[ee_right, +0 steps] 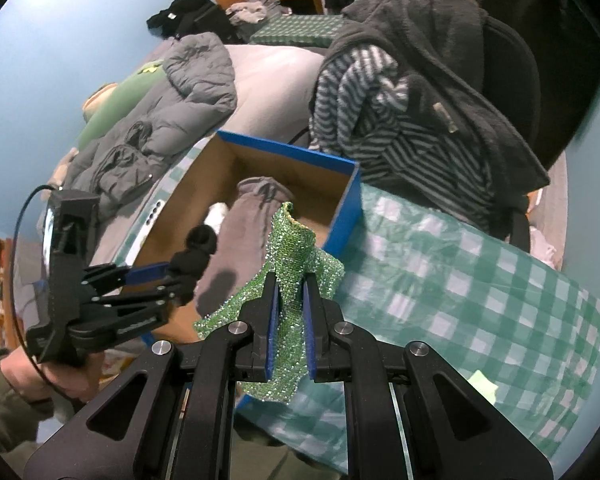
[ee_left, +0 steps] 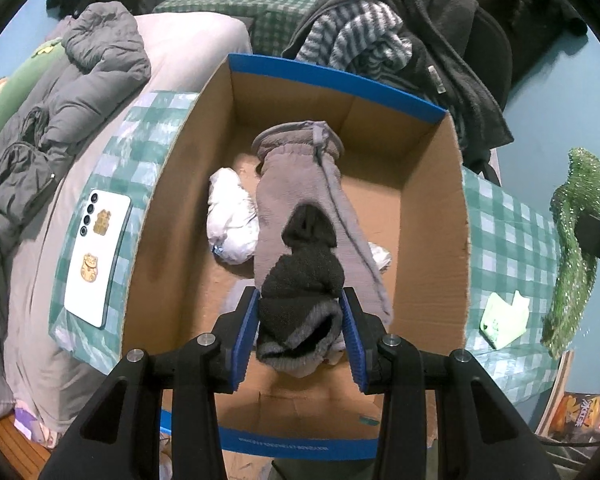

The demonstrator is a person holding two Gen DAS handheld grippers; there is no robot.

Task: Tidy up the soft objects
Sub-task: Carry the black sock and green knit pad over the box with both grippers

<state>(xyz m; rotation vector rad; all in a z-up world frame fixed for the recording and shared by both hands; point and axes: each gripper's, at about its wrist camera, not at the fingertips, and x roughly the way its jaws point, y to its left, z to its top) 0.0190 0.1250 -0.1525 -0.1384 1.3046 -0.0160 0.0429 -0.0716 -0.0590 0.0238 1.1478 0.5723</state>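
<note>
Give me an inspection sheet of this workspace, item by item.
Surface: green checked tablecloth.
Job's things: cardboard box holding grey sweatpants and a white bundle; dark sock; green sequin cloth.
Clutter: phone, green sticky note, grey puffer jacket, striped garment.
Grippers: left gripper clamps the sock over the box; right gripper clamps the sequin cloth.
Cables: black cable at the left gripper.
Surroundings: blue wall.

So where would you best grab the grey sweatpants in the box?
Probably the bunched waistband of the sweatpants, coming straight down from above: it sits raised at the far end of the box, thick enough to pinch, and clear of the walls.
</note>
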